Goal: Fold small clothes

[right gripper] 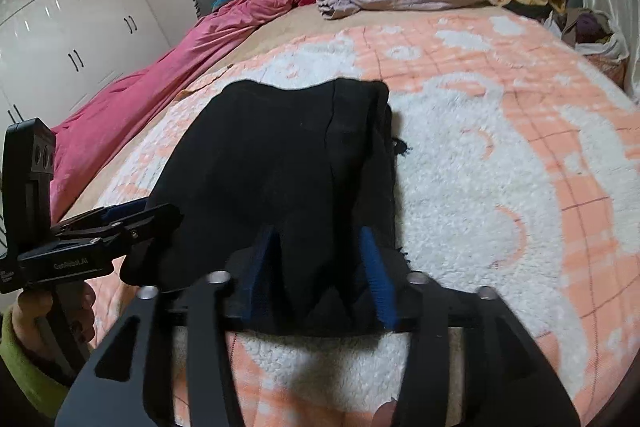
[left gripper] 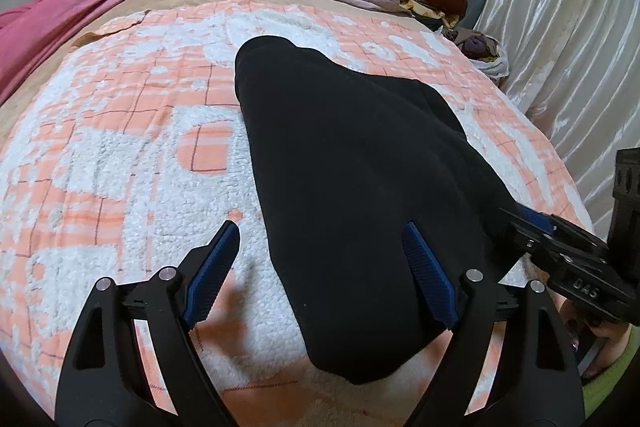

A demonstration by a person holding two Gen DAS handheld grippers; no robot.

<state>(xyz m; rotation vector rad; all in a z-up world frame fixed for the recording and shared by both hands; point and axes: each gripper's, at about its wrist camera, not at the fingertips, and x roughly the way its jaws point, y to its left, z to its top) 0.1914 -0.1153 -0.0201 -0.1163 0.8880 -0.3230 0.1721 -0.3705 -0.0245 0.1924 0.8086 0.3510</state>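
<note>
The black garment (left gripper: 344, 179) lies folded lengthwise on the blanket (left gripper: 120, 155), stretching away ahead of both grippers. The left gripper (left gripper: 320, 259) stands wide and released, one pad over the blanket, the other over the garment's near end, gripping nothing. The right gripper (right gripper: 320, 259) stands half open with a bunch of the near hem between its pads (right gripper: 376, 267); whether they press on it I cannot tell. The cloth looks soft, light and limp, likely to sag and slide open when lifted. Best hold, I judge, is at the near corners, through all layers, each gripper at its own side.
</note>
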